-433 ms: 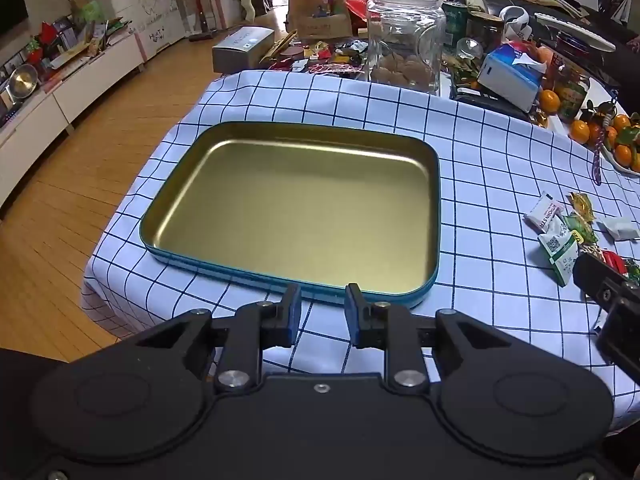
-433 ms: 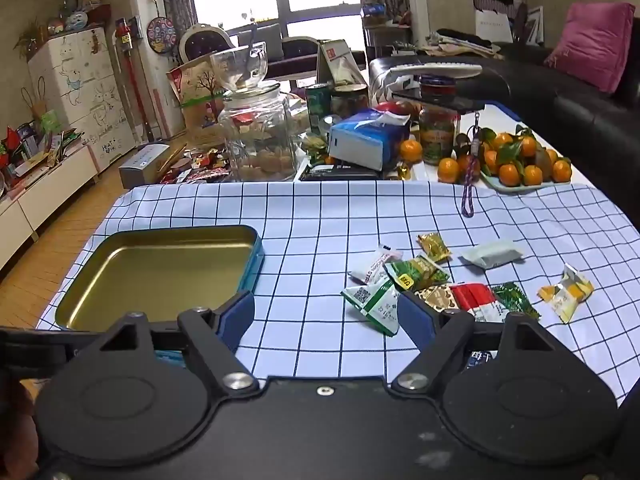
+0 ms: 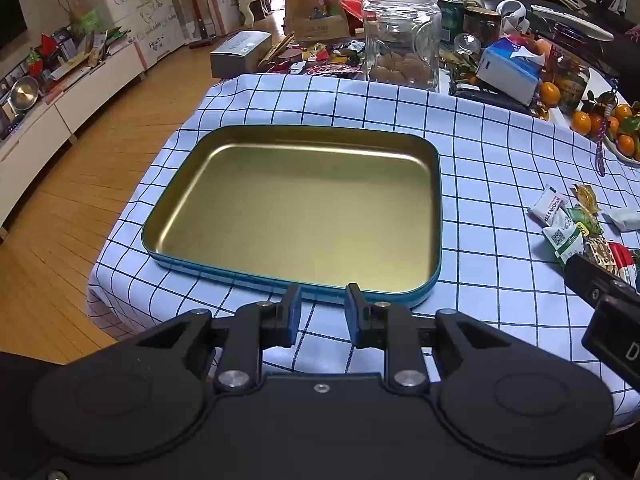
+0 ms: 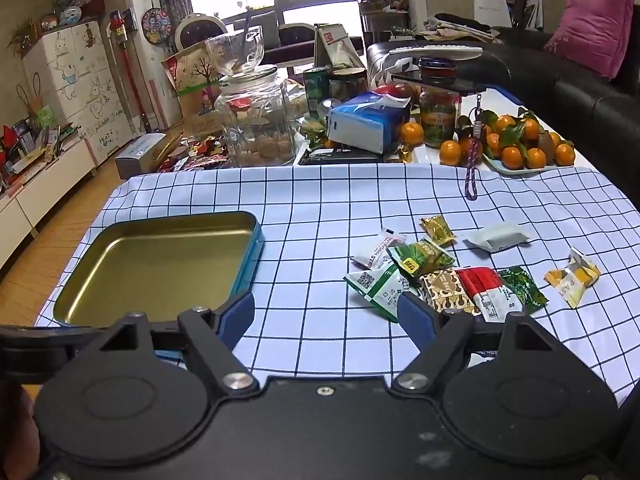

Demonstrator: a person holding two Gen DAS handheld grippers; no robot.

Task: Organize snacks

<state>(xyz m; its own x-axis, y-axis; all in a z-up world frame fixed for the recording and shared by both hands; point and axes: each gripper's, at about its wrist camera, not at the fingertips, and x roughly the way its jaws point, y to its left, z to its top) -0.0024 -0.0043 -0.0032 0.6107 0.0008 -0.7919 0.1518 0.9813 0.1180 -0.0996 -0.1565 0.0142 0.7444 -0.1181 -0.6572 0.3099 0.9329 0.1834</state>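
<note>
An empty gold tin tray (image 3: 435,216) with a blue outer wall lies on the checked cloth; in the right wrist view the tray (image 4: 160,264) is at the left. Several wrapped snacks (image 4: 432,276) lie in a loose pile to its right, and these snacks (image 3: 564,232) show at the right edge of the left wrist view. My left gripper (image 3: 322,312) hovers just in front of the tray's near wall, open by a narrow gap, nothing between its pads. My right gripper (image 4: 327,316) stands wide open over bare cloth, its right finger (image 4: 416,316) close to the green-and-white packet (image 4: 380,284).
Behind the cloth stand a glass cookie jar (image 4: 256,128), a blue tissue pack (image 4: 368,120), cans and a plate of oranges (image 4: 524,148). A purple lanyard (image 4: 471,168) hangs onto the cloth. The table's left edge drops to the wooden floor (image 3: 80,208).
The right wrist view has shifted slightly, so the snacks sit a little higher in frame. The left gripper and the tray look the same.
</note>
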